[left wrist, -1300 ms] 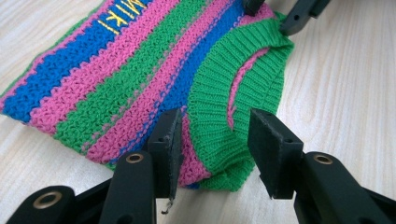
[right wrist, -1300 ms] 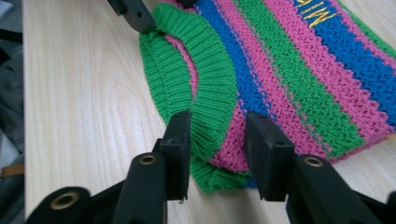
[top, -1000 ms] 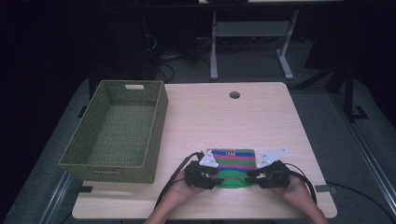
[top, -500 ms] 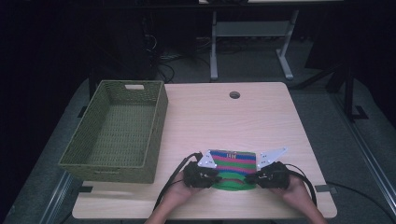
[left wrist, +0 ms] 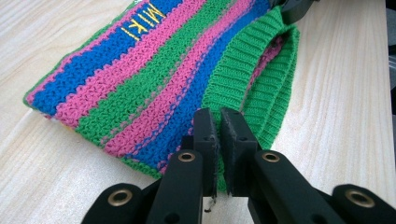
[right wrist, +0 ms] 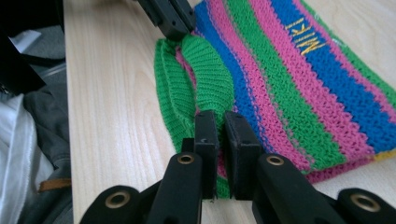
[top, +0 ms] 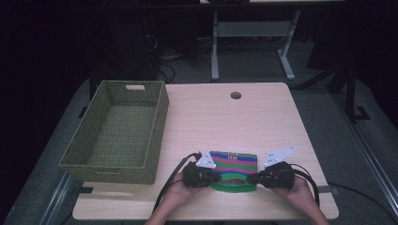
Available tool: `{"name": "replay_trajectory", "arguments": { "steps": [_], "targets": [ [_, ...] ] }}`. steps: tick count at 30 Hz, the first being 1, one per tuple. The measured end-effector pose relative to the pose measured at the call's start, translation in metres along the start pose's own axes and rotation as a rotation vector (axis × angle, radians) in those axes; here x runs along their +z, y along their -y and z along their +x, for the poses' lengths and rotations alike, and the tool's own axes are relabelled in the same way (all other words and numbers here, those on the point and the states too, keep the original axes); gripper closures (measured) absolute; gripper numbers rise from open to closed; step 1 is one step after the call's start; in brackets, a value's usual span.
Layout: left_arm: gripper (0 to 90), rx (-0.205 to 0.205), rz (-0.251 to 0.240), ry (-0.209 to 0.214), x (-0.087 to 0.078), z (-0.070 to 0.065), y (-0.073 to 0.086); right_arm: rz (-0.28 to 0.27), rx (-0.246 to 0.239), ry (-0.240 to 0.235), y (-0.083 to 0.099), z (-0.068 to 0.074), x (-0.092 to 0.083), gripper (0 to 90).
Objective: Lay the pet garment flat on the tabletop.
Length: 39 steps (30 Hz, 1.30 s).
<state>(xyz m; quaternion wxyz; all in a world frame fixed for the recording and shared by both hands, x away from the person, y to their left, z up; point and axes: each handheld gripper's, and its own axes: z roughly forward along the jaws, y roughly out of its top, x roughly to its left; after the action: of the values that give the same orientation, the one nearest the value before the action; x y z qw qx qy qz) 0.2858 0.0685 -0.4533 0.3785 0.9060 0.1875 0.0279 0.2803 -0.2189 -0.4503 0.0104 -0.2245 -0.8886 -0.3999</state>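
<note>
A knitted hat [top: 233,161] in blue, pink and green stripes, with a green ribbed band [left wrist: 243,60] and yellow lettering, lies flat near the table's front edge. My left gripper [left wrist: 219,116] is at the hat's left end. Its jaws have just been closing and now pinch the green band. My right gripper [right wrist: 220,119] is shut on the same green band [right wrist: 210,79] at the hat's right end. From above, the left gripper [top: 217,177] and the right gripper [top: 251,178] face each other across the band, each held in a hand.
An empty green woven basket [top: 157,122] stands on the left part of the light wooden table [top: 225,117]. A round cable hole [top: 235,95] is near the far edge. Beyond the table are a dark floor and desk legs.
</note>
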Motion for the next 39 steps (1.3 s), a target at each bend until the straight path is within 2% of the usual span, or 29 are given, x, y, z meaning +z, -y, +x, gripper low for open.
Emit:
{"name": "replay_trajectory", "arguments": {
  "steps": [21,29,39],
  "targets": [
    [86.9,0.02,-0.016,0.017,-0.009,-0.007,-0.004,-0.02,-0.002,-0.008,0.0,0.004,-0.006,84.1],
    [87.0,0.044,-0.019,0.032,-0.015,-0.012,-0.008,-0.037,-0.004,-0.017,0.0,0.007,-0.01,84.2],
    [87.2,0.044,-0.034,0.043,-0.019,-0.015,-0.01,-0.061,-0.009,-0.017,-0.001,0.008,-0.017,84.2]
  ]
}}
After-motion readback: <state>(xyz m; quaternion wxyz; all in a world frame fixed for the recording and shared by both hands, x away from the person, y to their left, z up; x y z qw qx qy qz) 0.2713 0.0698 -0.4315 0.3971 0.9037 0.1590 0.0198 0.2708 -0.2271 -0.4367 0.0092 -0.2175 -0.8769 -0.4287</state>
